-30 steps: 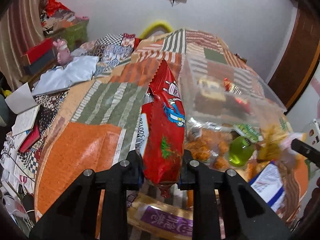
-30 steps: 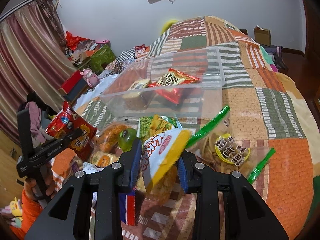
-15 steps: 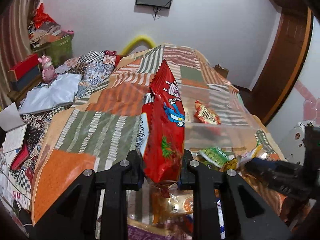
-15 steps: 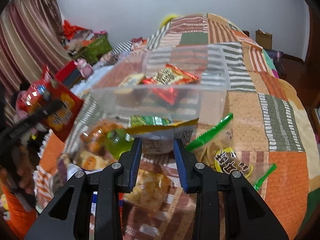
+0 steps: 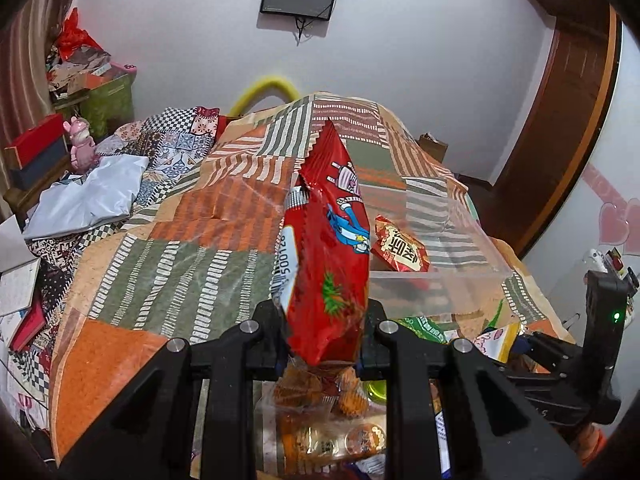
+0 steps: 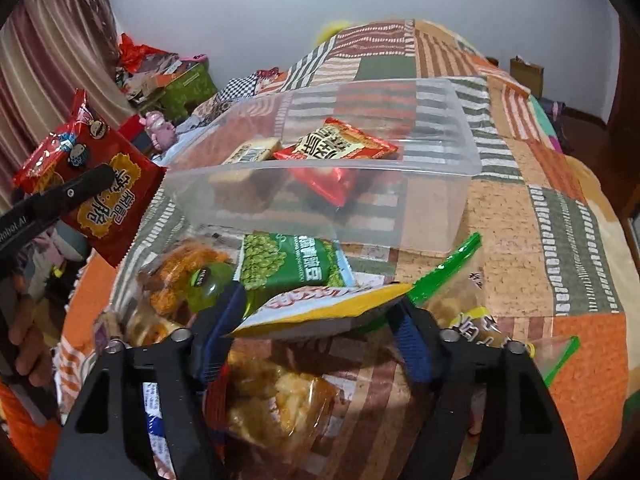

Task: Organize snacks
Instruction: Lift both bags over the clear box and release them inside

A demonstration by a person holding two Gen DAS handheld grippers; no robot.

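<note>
My left gripper is shut on a red snack bag, held upright in front of the clear plastic bin. In the right wrist view the same red bag hangs at the left, level with the bin's near corner. A red packet and a tan packet lie inside the bin. My right gripper has its jaws opening. A yellow-and-white bag lies flat across the gap at their tips, just short of the bin.
Loose snacks crowd the patchwork quilt before the bin: a green pea pack, a green jelly cup, a clear bag of fried pieces and a green-sealed zip bag. Clutter and boxes line the left wall.
The right jaws, shut on the upright yellow bag a second ago, have spread and the bag now lies flat. The left gripper has lifted the red bag towards the bin.
</note>
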